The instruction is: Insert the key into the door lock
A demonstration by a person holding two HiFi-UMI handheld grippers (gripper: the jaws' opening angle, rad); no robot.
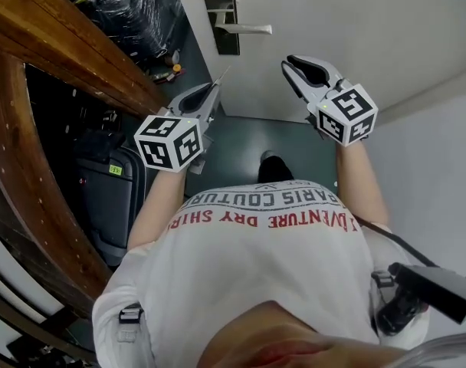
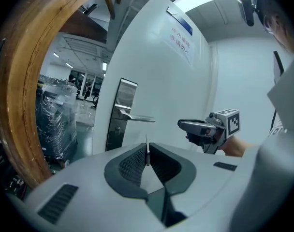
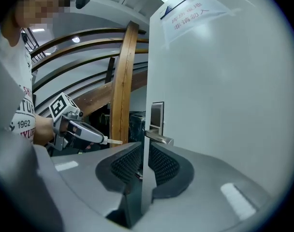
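A white door [image 1: 348, 21] stands ahead, with a steel lock plate [image 1: 219, 14] and a lever handle [image 1: 244, 29]. In the left gripper view the plate [image 2: 119, 115] shows a keyhole [image 2: 117, 128] below the handle [image 2: 137, 117]. My left gripper [image 1: 215, 87] is shut on a thin key [image 2: 147, 151] whose blade points at the door, still some way short of the lock. My right gripper [image 1: 288, 64] hangs beside it on the right. Its jaws stand a narrow gap apart with nothing between them [image 3: 144, 151]. In the right gripper view the key [image 3: 113, 141] sticks out of the left gripper [image 3: 101, 139].
A curved wooden beam [image 1: 34, 129] runs along the left. Beyond the door edge sit a plastic-wrapped stack [image 1: 133, 14] and a dark case [image 1: 110, 190]. A paper notice [image 2: 181, 37] hangs high on the door. A white wall [image 1: 440, 152] closes the right side.
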